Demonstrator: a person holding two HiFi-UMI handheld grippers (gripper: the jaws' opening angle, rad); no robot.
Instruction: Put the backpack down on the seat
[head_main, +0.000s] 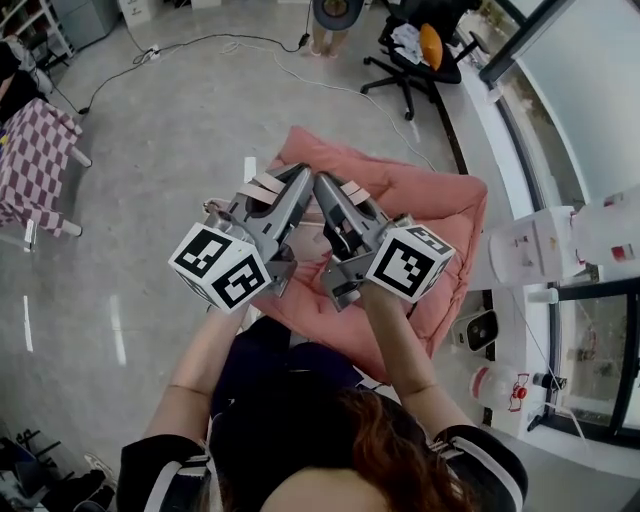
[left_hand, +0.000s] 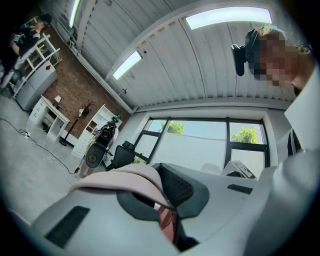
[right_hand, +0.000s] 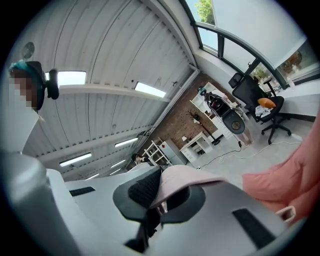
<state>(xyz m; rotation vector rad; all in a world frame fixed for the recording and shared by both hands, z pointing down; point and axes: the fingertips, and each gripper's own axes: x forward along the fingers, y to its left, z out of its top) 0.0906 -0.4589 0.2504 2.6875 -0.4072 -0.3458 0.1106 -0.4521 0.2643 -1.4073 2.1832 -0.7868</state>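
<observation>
A pink backpack (head_main: 420, 205) hangs in front of me over the grey floor, held up by its two pale shoulder straps. My left gripper (head_main: 297, 182) is shut on the left strap (head_main: 266, 186), which folds over the jaws in the left gripper view as the strap (left_hand: 125, 177). My right gripper (head_main: 326, 188) is shut on the other strap (head_main: 353, 193). In the right gripper view that strap (right_hand: 187, 177) drapes across the jaws, with the backpack's pink fabric (right_hand: 285, 180) at the right. The two grippers stand close side by side. No seat shows plainly beneath the bag.
A black office chair (head_main: 415, 60) with an orange item on it stands at the far right. A table with a checked cloth (head_main: 35, 160) is at the left. White machines (head_main: 560, 240) line the right wall, and cables (head_main: 200, 42) run across the floor.
</observation>
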